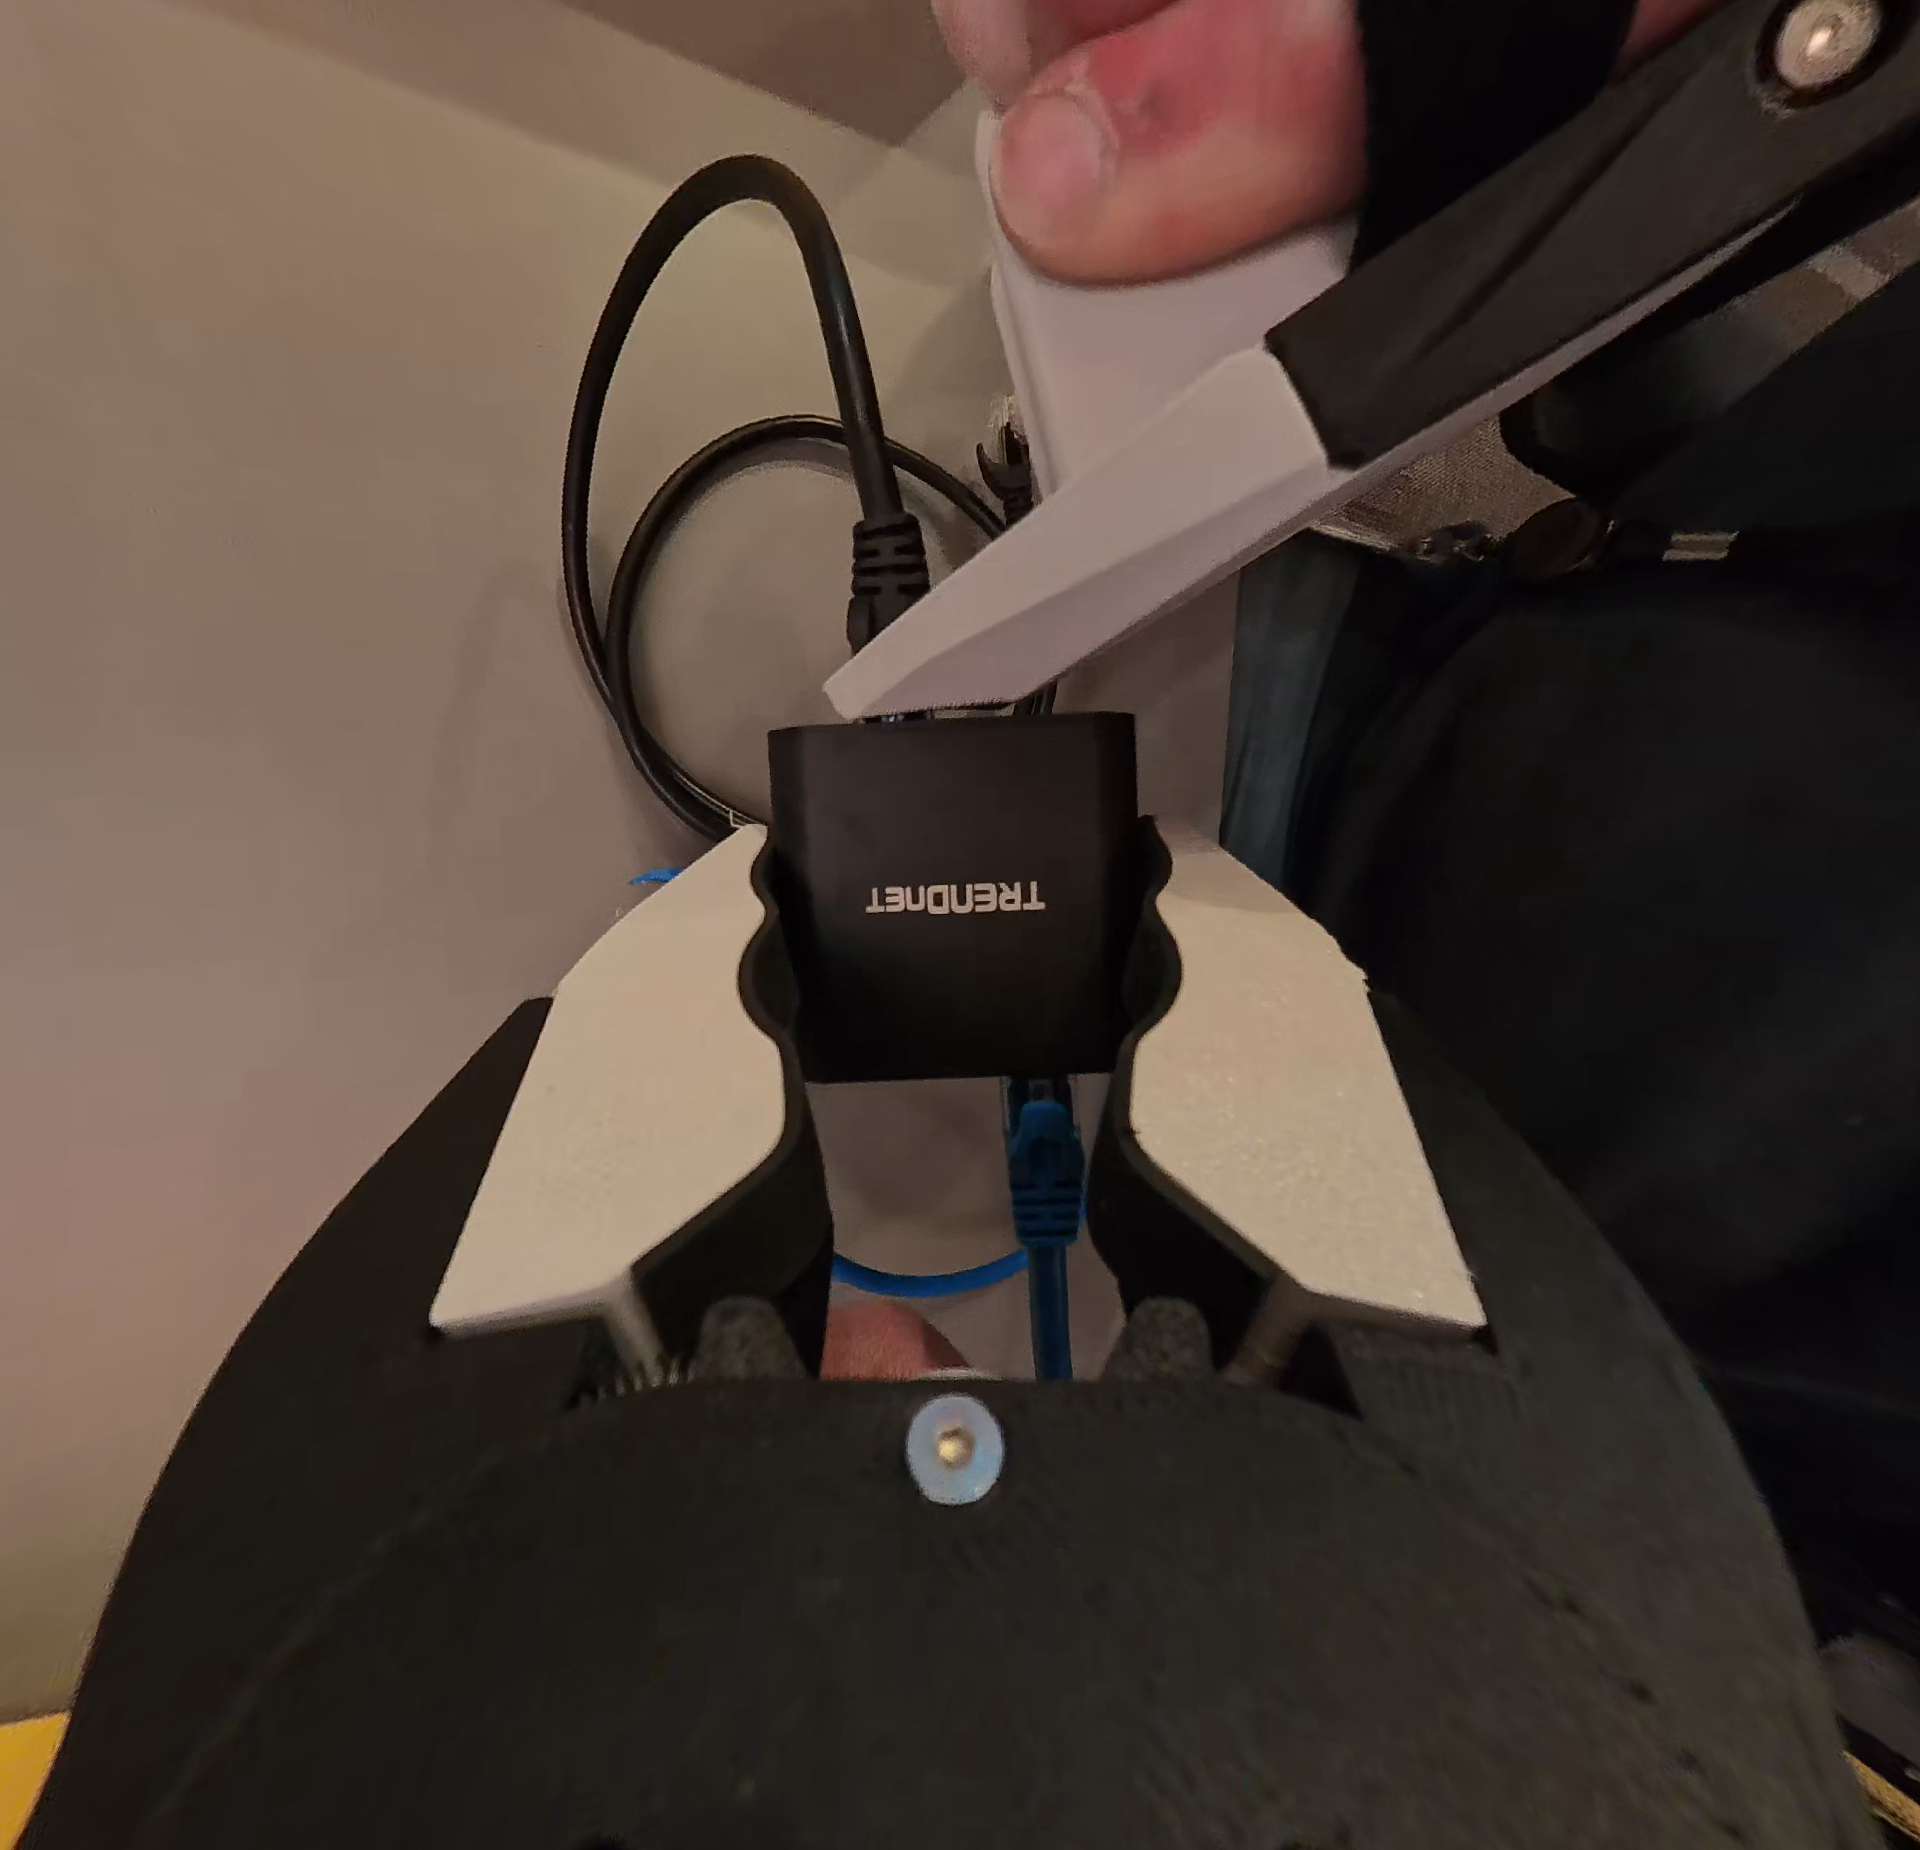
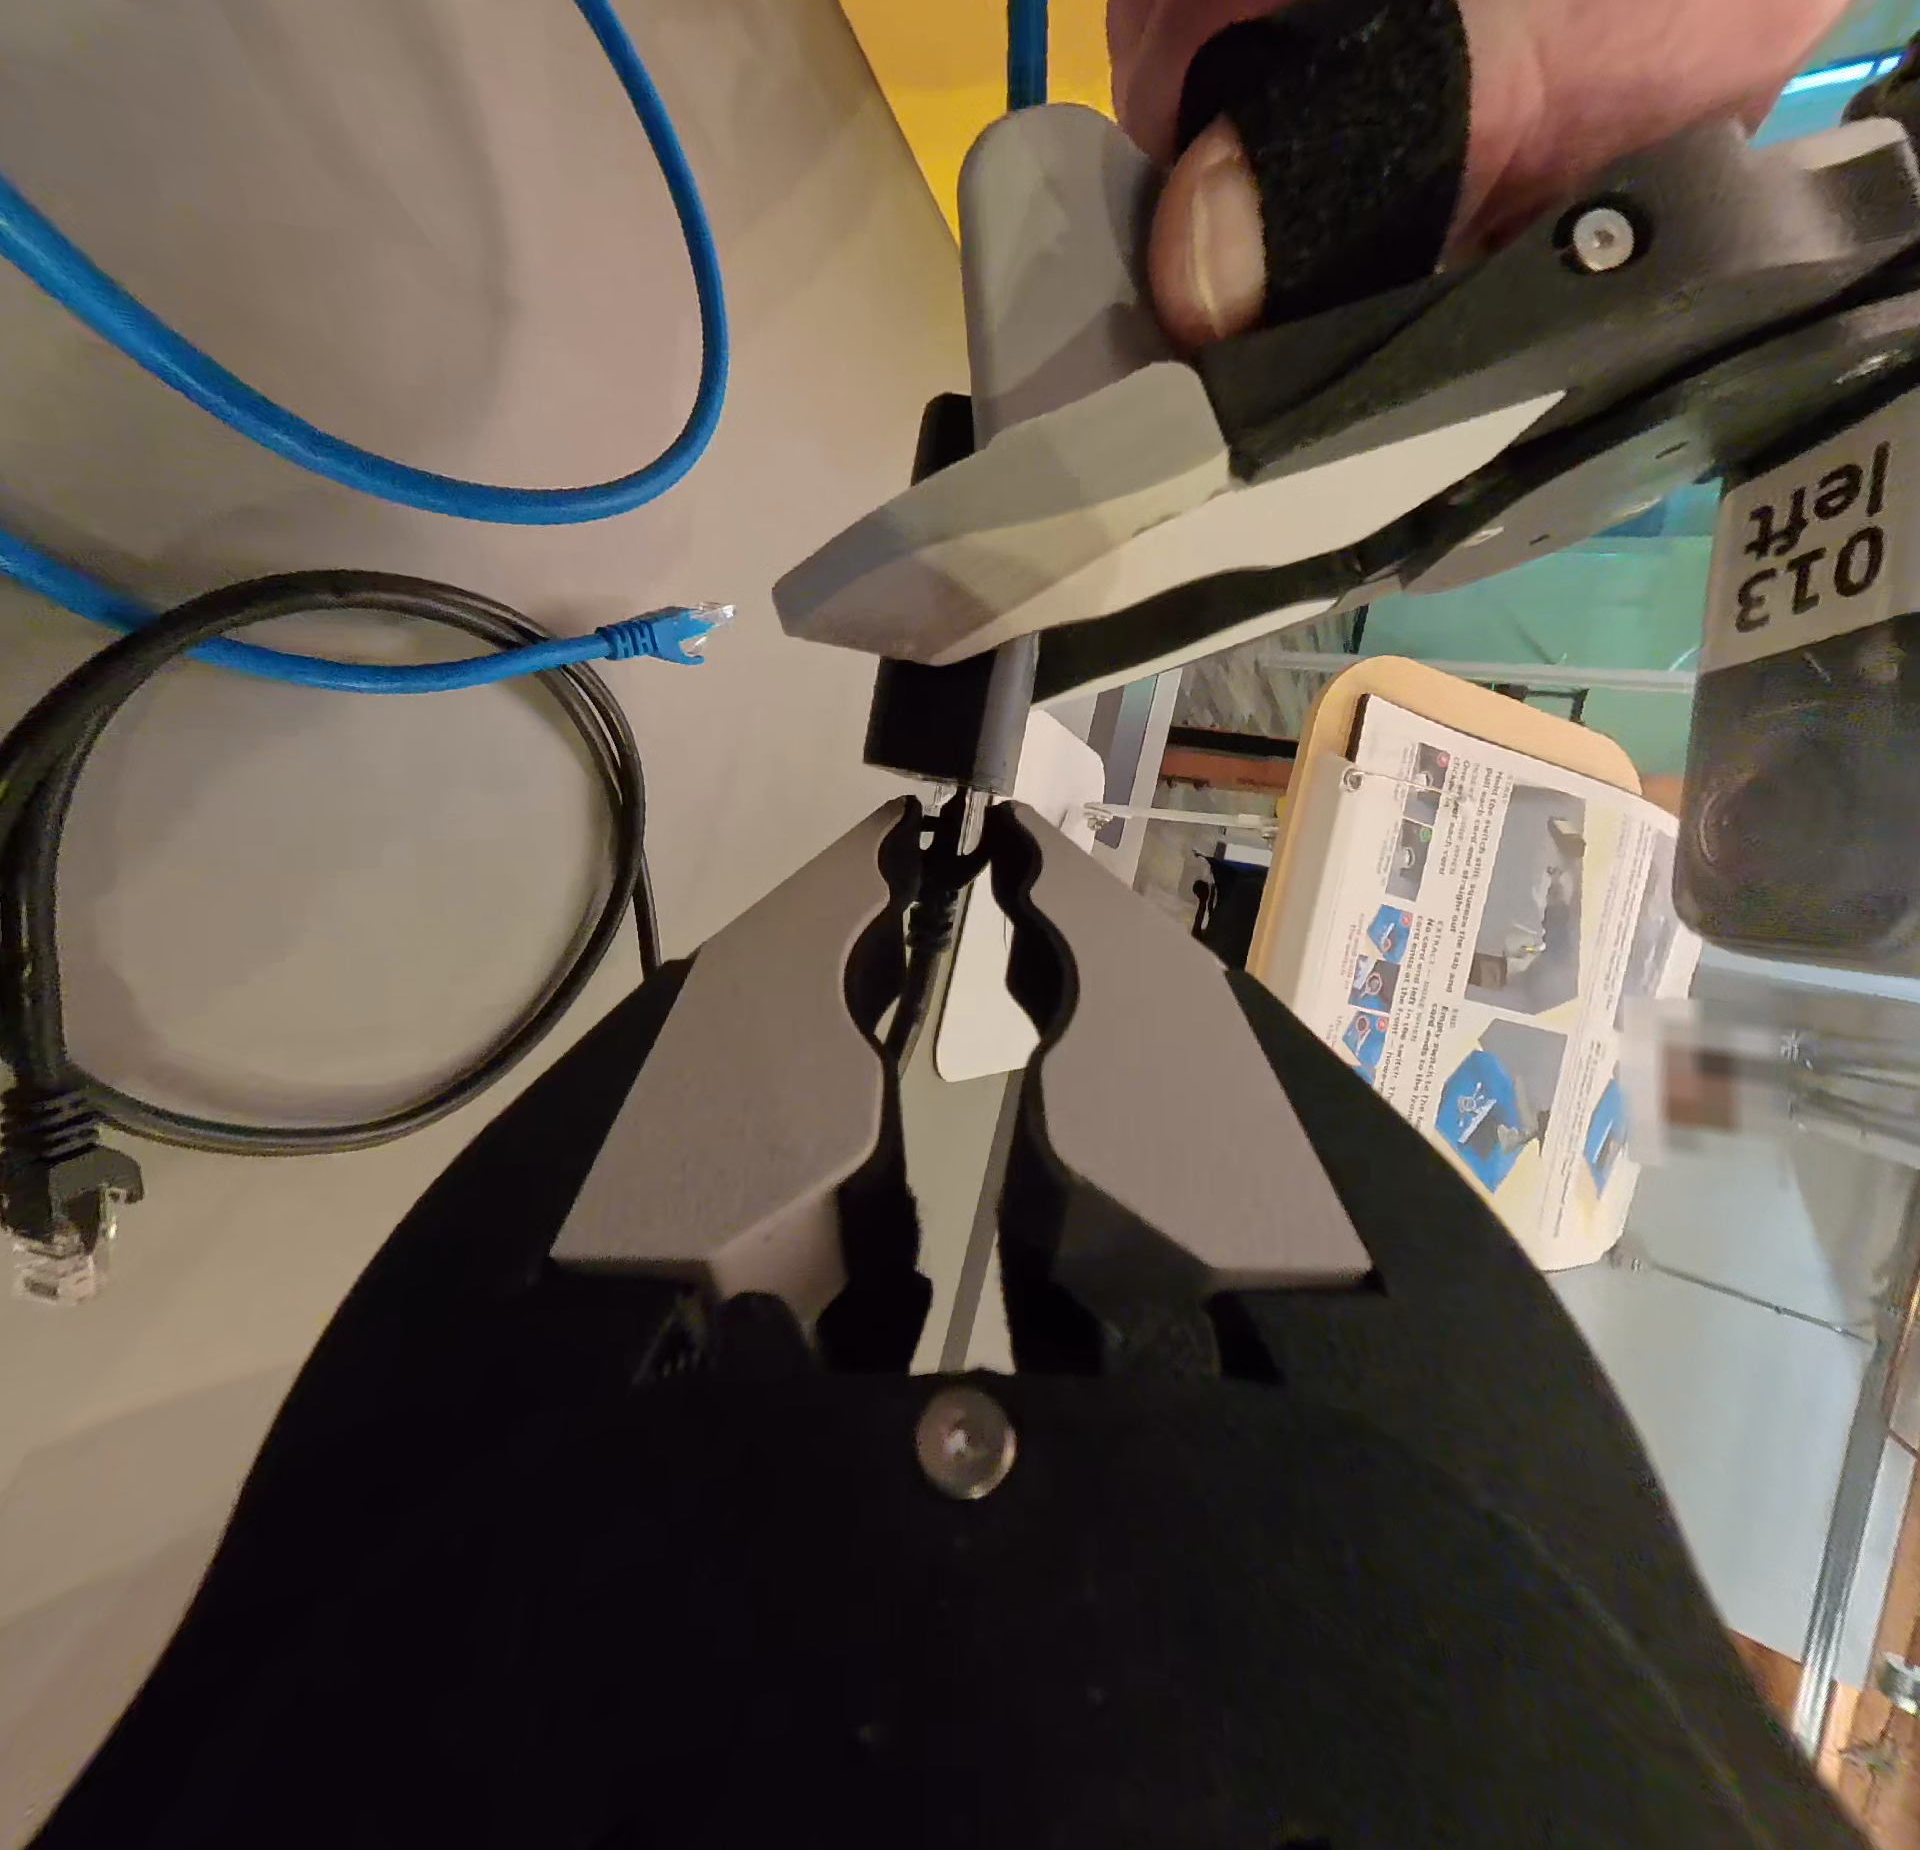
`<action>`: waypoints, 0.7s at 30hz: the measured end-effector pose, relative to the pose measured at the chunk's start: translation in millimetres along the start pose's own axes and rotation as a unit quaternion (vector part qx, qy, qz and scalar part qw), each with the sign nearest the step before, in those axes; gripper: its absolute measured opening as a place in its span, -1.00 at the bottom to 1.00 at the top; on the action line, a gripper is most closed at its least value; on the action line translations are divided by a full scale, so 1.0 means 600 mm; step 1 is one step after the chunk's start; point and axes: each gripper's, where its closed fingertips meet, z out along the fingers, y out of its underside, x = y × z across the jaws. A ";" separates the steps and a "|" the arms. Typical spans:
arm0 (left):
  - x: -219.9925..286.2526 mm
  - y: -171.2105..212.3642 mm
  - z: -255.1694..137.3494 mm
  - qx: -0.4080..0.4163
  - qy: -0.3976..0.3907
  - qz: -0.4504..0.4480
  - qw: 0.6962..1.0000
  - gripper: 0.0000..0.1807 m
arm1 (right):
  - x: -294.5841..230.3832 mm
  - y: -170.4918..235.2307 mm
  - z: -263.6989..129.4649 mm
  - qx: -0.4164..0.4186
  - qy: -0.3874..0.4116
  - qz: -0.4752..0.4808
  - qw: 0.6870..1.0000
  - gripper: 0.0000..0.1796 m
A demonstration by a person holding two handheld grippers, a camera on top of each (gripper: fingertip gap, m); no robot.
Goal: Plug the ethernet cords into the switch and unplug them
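Spreading pale beneath everything, the counter (image 2: 312, 273) carries loose coils of blue cord (image 2: 665, 242) and black cord (image 2: 312, 1125). The left tool (image 1: 961, 927) is clamped on the black switch (image 1: 951, 865), held above the counter; the right tool (image 2: 951, 844) pinches a black plug (image 2: 940, 865) at the switch's port face. A skewed push could jam the plug or twist the switch loose. The ports themselves are hidden, so whether the plug is seated is unclear.
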 end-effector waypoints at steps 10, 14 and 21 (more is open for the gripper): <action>-0.010 0.008 0.017 -0.016 -0.008 -0.010 1.000 -0.32 | -0.018 0.005 0.012 -0.044 -0.010 -0.044 0.998 -0.89; -0.018 -0.001 0.004 0.015 -0.001 -0.029 0.999 -0.31 | -0.010 0.025 0.012 -0.061 -0.025 -0.001 0.998 -0.89; -0.056 0.012 -0.032 0.031 -0.045 -0.037 0.998 -0.31 | 0.032 0.053 0.007 -0.045 0.002 0.112 0.993 -0.87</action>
